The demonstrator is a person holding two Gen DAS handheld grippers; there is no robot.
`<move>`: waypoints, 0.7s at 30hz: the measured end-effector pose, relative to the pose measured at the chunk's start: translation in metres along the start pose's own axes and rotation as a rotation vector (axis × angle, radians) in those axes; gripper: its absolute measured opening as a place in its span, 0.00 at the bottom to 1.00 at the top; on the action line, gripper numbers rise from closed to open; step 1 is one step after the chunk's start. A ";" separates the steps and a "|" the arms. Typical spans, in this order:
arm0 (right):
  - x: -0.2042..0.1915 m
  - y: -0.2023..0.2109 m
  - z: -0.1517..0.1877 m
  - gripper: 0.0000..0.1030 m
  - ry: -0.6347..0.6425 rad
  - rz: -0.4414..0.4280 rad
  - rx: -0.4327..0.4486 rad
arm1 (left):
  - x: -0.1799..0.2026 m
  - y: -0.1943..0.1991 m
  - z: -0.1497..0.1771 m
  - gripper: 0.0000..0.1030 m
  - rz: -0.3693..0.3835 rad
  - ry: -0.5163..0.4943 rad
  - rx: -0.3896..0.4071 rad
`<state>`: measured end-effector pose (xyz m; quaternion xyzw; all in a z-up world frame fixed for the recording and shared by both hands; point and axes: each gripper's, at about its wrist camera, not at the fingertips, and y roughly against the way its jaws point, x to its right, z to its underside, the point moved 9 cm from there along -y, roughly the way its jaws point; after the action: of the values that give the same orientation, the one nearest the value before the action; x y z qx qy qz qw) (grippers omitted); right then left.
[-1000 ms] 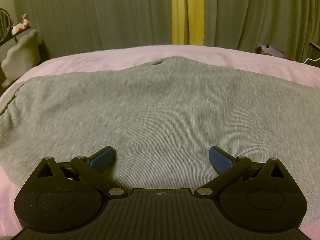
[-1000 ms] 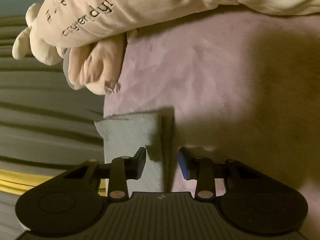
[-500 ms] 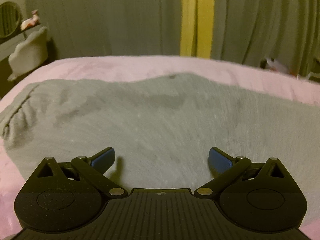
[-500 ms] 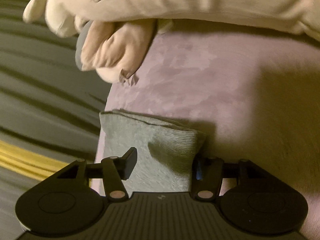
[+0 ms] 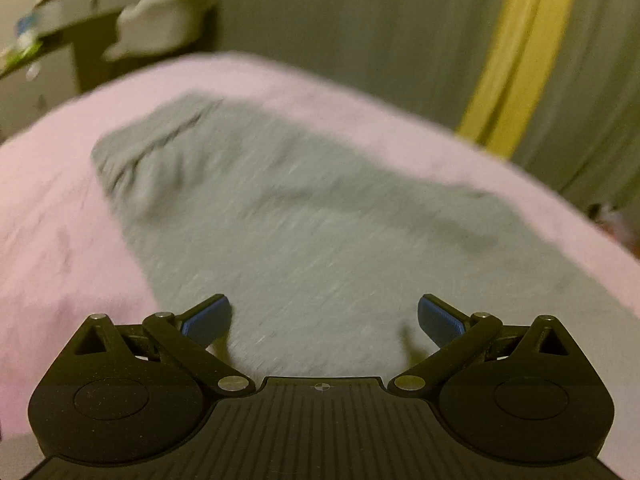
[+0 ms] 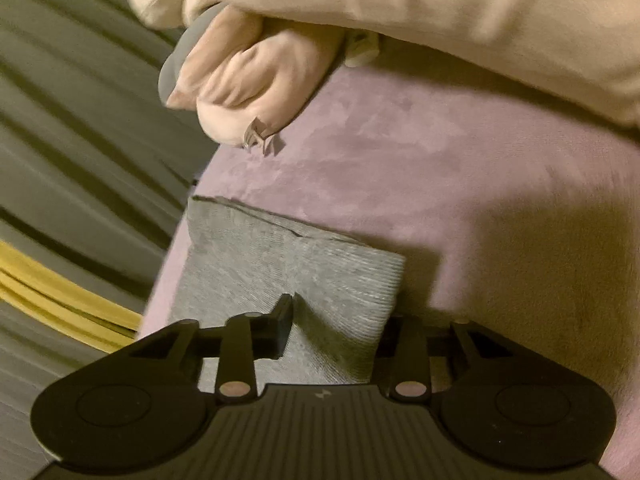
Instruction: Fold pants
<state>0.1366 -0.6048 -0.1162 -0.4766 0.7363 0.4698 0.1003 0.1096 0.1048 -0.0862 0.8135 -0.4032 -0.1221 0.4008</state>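
One pair of grey pants (image 5: 320,248), lying on the pink bed (image 5: 52,216); the left view shows the wide waist end spread flat, the right view a narrow folded leg end (image 6: 288,264) near the bed's edge.

Change, right: over the last second my right gripper (image 6: 332,320) has gone from standing off the leg end with a small gap to straddling it. The cloth now bunches up between the fingers (image 6: 282,322); the far finger is hidden behind the fabric. I judge it gripping the pants, pinched into a ridge.

Change, left: my left gripper (image 5: 324,316) has pulled up and back; more bed now shows around the pants, and the view is blurred by motion. Its fingers (image 5: 206,322) stay spread wide, holding nothing, just over the cloth.

Meaning: I read this as the start of a lengthwise fold, the leg end secured for carrying toward the waist, the left side yet to take hold.

Surroundings: cream pillow (image 6: 440,12) and plush (image 6: 256,80) beyond the leg end; green curtain (image 5: 360,32) with yellow stripe (image 5: 520,48) behind.
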 end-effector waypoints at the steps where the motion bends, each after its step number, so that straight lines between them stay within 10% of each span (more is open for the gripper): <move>1: -0.005 0.000 0.000 0.21 0.043 0.032 0.003 | -0.002 -0.005 0.002 1.00 -0.014 0.016 -0.028; 8: -0.145 0.048 0.035 0.11 0.530 -0.111 0.105 | -0.003 -0.007 0.001 1.00 -0.035 0.030 0.006; 14: -0.253 0.076 0.221 0.12 1.067 -0.452 -0.100 | 0.005 -0.005 0.003 1.00 -0.044 -0.035 0.040; 18: -0.221 0.028 0.332 0.13 1.357 -0.304 -0.392 | 0.010 -0.005 0.005 1.00 -0.042 -0.065 0.037; 21: -0.227 0.038 0.342 0.14 1.480 -0.296 -0.304 | 0.012 -0.006 0.005 1.00 -0.031 -0.072 0.030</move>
<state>0.1232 -0.1941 -0.1426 -0.7689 0.4674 0.1063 -0.4230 0.1181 0.0951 -0.0930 0.8206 -0.4066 -0.1516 0.3719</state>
